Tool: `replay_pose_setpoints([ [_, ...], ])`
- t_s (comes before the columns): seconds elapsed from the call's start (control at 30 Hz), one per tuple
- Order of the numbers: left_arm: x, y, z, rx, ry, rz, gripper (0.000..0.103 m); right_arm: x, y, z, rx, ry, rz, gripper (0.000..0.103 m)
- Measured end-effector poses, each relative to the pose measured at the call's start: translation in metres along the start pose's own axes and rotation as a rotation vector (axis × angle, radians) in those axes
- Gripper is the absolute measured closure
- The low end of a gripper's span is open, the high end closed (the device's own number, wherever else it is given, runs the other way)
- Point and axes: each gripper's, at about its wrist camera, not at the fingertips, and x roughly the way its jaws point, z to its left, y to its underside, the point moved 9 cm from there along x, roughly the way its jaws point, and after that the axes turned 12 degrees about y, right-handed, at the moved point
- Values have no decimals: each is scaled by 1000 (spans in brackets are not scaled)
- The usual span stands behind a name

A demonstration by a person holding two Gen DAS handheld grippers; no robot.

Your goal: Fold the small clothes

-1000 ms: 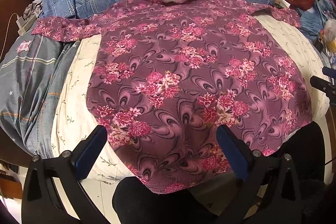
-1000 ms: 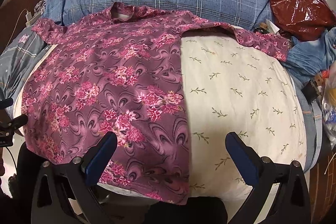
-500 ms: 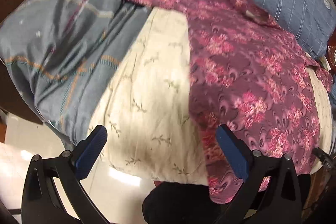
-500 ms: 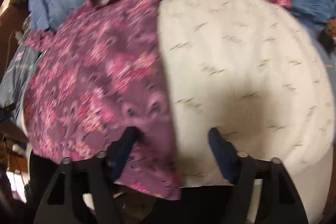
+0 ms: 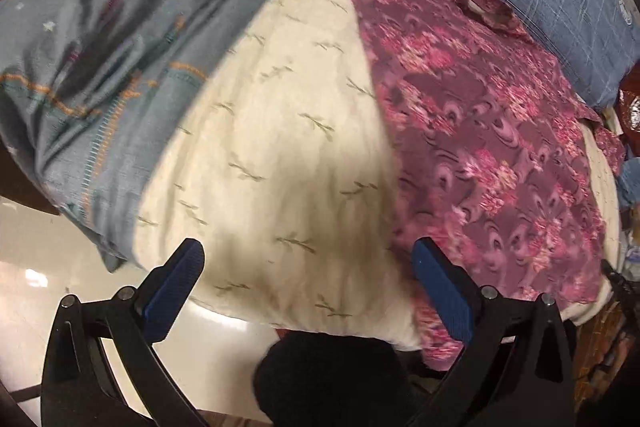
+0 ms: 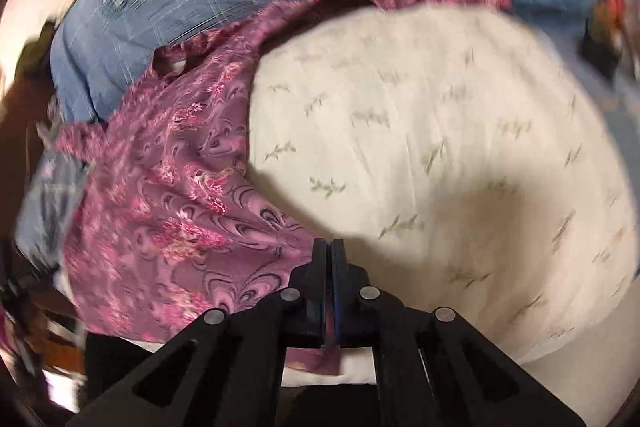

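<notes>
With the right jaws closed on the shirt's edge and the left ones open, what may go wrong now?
1. The right gripper pinches only the hem corner of the shirt; the thin cloth may slip out when pulled.
2. The left gripper is open over the cream cover, with the shirt's edge at one finger only; closing here may catch the cover instead.
3. Pulling with one side only may bunch the shirt; wrinkles already show near the right gripper.

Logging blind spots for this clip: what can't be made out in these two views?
- Right wrist view: the floral shirt hem at the right hand-held gripper is covered by its closed fingers, so the bite depth is unclear.
- Right wrist view: the shirt's left side is motion-blurred.
- Left wrist view: the shirt's near corner lies behind a finger of the left hand-held gripper.
</notes>
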Motion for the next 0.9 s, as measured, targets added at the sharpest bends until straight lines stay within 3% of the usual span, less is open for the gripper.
replay_pose_setpoints([
  [0.17, 22, 0, -30, -11, 134, 49, 0, 2, 6, 16, -56, 29, 5, 94],
  [0.23, 26, 0, -43, -24, 194, 43, 11, 2, 7, 16, -46, 18, 30, 92],
  [0.27, 27, 1, -52, -20, 228, 39, 26, 2, 7, 14, -38, 19, 30, 84],
  [0.3, 29, 2, -58, -12, 244, 42, 51, 1, 10, 11, -33, 17, 29, 66],
  [0.33, 32, 4, -62, -2, 246, 53, 66, 0, 11, 8, -23, 11, 30, 57],
  [0.37, 35, 7, -66, 17, 230, 71, 93, 1, 13, 6, -13, 10, 35, 47],
  [0.43, 36, 12, -67, 40, 186, 85, 96, 4, 17, 7, -4, -12, 52, 48],
  [0.47, 31, 12, -67, 38, 187, 72, 97, 5, 21, 10, -12, -25, 61, 60],
  [0.5, 25, 11, -67, 32, 190, 64, 97, 7, 24, 16, -33, -37, 70, 96],
  [0.6, -21, -3, -62, 18, 213, -14, 97, -2, 37, 45, -122, -118, 95, 99],
  [0.63, -39, -9, -60, 29, 203, -51, 97, -20, 39, 62, -143, -225, 88, 99],
  [0.7, -67, -16, -49, 33, 173, -98, 96, -46, 41, 80, -195, -302, 56, 99],
  [0.77, -66, -11, -32, 14, 117, -57, 96, -52, 44, 86, -252, -254, 39, 99],
  [0.87, -36, 13, 12, -12, -113, 61, 96, -14, 57, 66, -223, -126, 156, 99],
  [0.9, -32, 21, 24, -32, -136, 89, 96, -4, 63, 59, -193, -106, 197, 99],
])
